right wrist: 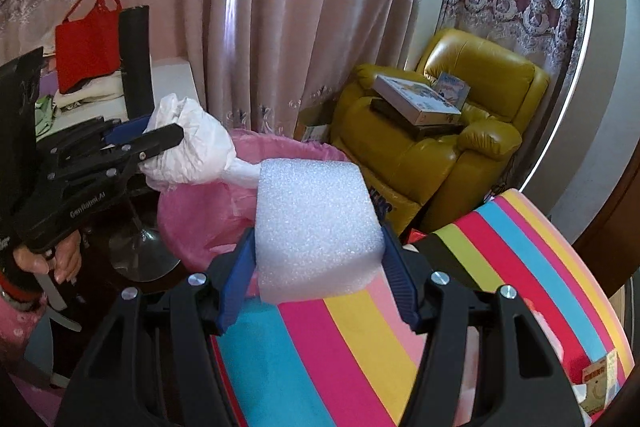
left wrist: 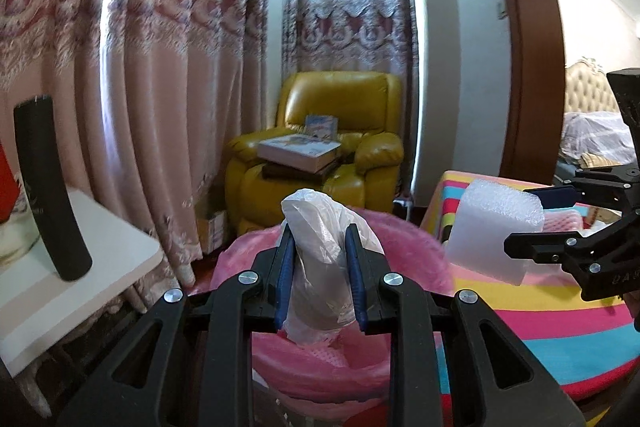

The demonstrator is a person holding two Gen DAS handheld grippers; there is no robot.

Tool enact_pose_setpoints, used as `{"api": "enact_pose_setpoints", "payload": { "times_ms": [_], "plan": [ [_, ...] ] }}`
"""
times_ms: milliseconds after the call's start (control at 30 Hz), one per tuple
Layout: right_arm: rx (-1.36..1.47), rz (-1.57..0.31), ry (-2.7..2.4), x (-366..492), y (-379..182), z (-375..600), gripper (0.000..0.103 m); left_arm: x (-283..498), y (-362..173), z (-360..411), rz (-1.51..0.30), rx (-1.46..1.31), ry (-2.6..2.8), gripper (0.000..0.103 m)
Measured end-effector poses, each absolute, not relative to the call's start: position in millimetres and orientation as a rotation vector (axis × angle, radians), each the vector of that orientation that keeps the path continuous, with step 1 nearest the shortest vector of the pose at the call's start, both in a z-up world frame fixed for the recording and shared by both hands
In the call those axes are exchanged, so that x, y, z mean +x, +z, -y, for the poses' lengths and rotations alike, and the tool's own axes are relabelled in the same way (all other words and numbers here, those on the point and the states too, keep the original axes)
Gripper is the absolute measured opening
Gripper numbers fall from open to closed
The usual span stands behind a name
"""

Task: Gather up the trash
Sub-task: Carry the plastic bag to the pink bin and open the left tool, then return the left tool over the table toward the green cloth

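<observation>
A crumpled white plastic bag (left wrist: 316, 211) is pinched between the blue pads of my left gripper (left wrist: 320, 239), which is shut on it. It hangs just above the pink-lined trash bin (left wrist: 404, 239). My right gripper (right wrist: 318, 231) is shut on a white foam block (right wrist: 316, 211) and holds it over the bin's near rim (right wrist: 192, 211). In the left wrist view the right gripper (left wrist: 536, 221) and its foam block (left wrist: 492, 227) come in from the right. In the right wrist view the left gripper (right wrist: 164, 131) and the bag (right wrist: 196, 147) are at the left, held by a hand (right wrist: 60, 259).
A rainbow-striped cloth surface (right wrist: 360, 347) lies to the right of the bin. A white table (left wrist: 80, 267) with a black cylinder (left wrist: 48, 187) and a red bag (right wrist: 86, 55) stands at the left. Behind are a yellow armchair (left wrist: 340, 99) stacked with boxes, and curtains.
</observation>
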State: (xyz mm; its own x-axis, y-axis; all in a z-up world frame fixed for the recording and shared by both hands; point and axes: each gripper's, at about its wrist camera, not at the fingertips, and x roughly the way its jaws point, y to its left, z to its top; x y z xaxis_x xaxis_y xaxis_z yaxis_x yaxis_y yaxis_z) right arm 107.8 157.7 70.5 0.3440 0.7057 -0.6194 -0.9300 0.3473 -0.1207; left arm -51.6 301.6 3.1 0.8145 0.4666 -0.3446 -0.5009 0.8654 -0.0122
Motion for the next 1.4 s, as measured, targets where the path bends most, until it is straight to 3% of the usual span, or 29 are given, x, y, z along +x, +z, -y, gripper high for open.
{"api": "enact_pose_setpoints", "payload": {
  "times_ms": [267, 333, 367, 400, 467, 500, 1000, 1400],
  "plan": [
    [-0.459, -0.532, 1.141, 115, 60, -193, 0.062, -37, -22, -318, -0.414, -0.144, 0.569, 0.024],
    [-0.43, -0.544, 1.161, 118, 61, -200, 0.081, -37, -27, -320, -0.427, -0.159, 0.574, 0.027],
    [-0.422, -0.542, 1.157, 120, 62, -201, 0.081, -37, -29, -320, -0.432, -0.16, 0.575, 0.036],
    [-0.409, -0.543, 1.155, 122, 64, -200, 0.081, -38, -30, -319, -0.434, -0.155, 0.587, 0.057],
    [-0.383, -0.551, 1.159, 126, 68, -192, 0.081, -42, -31, -317, -0.413, -0.135, 0.614, 0.077],
    [-0.377, -0.545, 1.156, 128, 72, -186, 0.081, -45, -30, -314, -0.399, -0.122, 0.628, 0.079],
    [-0.316, -0.519, 0.98, 165, 110, 2, 0.081, -25, -10, -233, -0.361, -0.017, 0.465, 0.084],
    [-0.327, -0.607, 0.77, 137, 68, 124, 0.083, 31, -37, -127, -0.48, 0.006, 0.14, 0.084]
  ]
}}
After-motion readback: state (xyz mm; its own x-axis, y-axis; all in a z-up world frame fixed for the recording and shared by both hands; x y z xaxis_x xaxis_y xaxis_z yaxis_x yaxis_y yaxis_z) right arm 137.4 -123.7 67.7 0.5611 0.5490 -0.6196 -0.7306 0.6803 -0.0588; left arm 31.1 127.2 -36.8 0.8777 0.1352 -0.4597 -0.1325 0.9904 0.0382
